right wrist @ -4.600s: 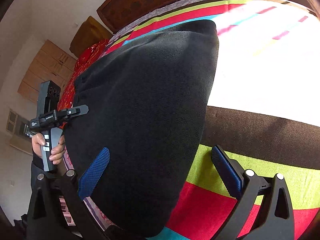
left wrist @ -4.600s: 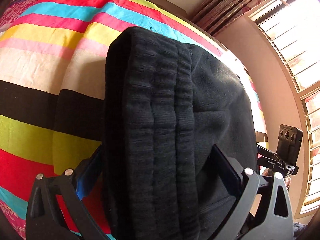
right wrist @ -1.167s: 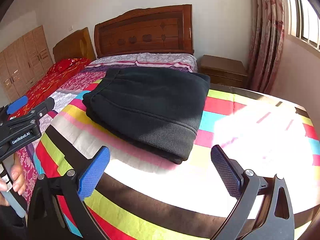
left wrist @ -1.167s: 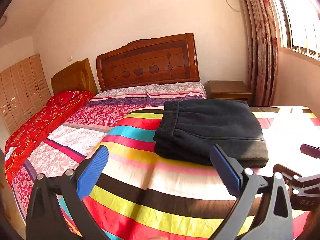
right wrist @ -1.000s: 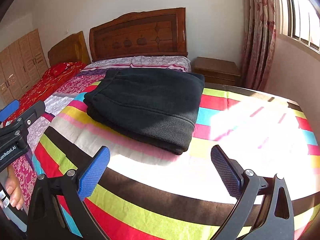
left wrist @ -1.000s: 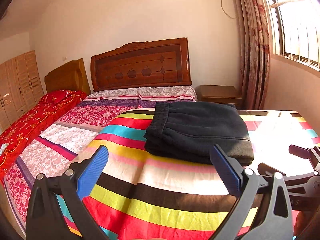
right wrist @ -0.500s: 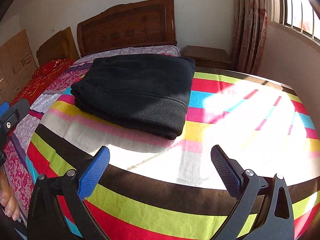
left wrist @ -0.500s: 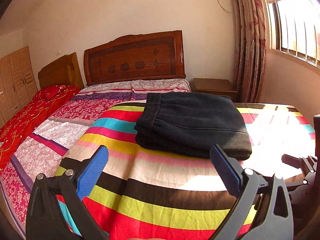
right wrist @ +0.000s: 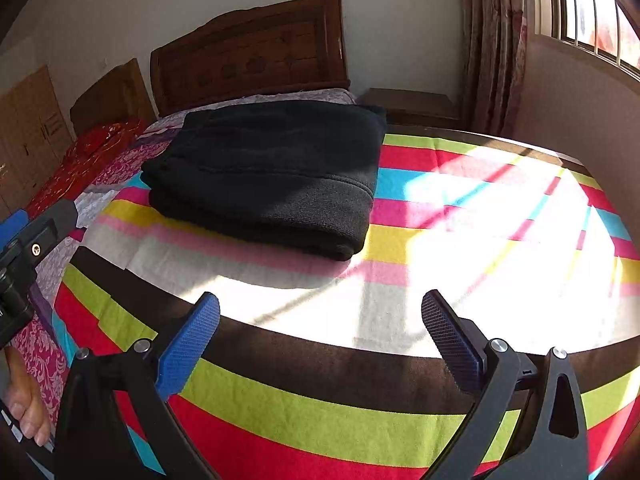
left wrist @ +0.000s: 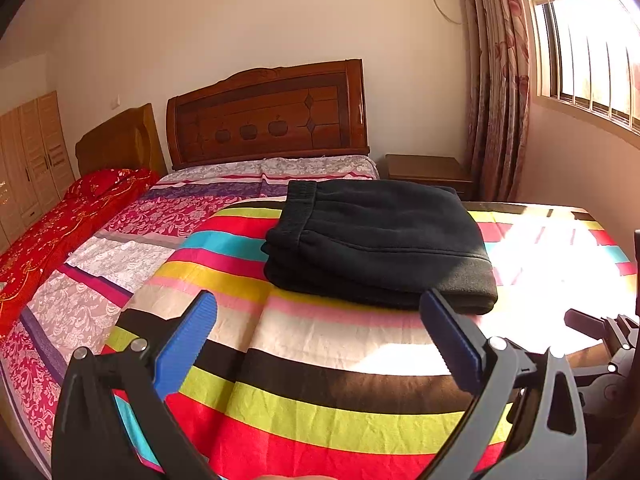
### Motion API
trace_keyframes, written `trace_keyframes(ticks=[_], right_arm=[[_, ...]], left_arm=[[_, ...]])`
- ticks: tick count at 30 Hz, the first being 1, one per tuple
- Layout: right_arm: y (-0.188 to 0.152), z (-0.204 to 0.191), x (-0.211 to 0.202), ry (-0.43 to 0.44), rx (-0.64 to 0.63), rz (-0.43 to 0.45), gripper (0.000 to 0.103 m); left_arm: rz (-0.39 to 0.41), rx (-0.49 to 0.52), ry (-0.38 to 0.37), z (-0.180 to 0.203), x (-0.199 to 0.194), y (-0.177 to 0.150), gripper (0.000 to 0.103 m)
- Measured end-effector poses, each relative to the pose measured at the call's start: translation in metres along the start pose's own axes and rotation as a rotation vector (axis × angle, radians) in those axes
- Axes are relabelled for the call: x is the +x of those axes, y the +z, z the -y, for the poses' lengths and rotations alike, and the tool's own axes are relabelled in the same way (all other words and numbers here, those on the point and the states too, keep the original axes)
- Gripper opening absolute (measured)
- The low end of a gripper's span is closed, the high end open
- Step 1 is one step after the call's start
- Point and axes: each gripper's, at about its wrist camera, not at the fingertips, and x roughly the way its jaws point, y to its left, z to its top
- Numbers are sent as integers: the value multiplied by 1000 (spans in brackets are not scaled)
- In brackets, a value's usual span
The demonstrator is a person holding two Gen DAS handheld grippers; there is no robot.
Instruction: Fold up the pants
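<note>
Left wrist view: folded pants [left wrist: 380, 240] on striped blanket [left wrist: 304, 368]; left gripper [left wrist: 318, 338] agape

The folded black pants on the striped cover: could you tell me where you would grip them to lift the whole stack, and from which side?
Probably the thick rounded fold edge of the black pants facing the cameras. All layers meet there, so a low approach from the near side by the open left gripper or right gripper should pinch them together. The waistband end exposes loose layers.

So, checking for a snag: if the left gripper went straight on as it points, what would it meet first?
Probably the striped multicoloured bedspread just ahead of the open left gripper; the folded black fleece pants lie farther along. Depth is uncertain.
</note>
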Motion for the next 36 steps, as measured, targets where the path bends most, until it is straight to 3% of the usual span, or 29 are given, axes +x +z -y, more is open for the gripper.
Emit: trace_keyframes(ticks=[36], right_arm=[[1,-1,-5,13,-10,16,98]], left_arm=[[-7,26,-4,5,0,-2,101]])
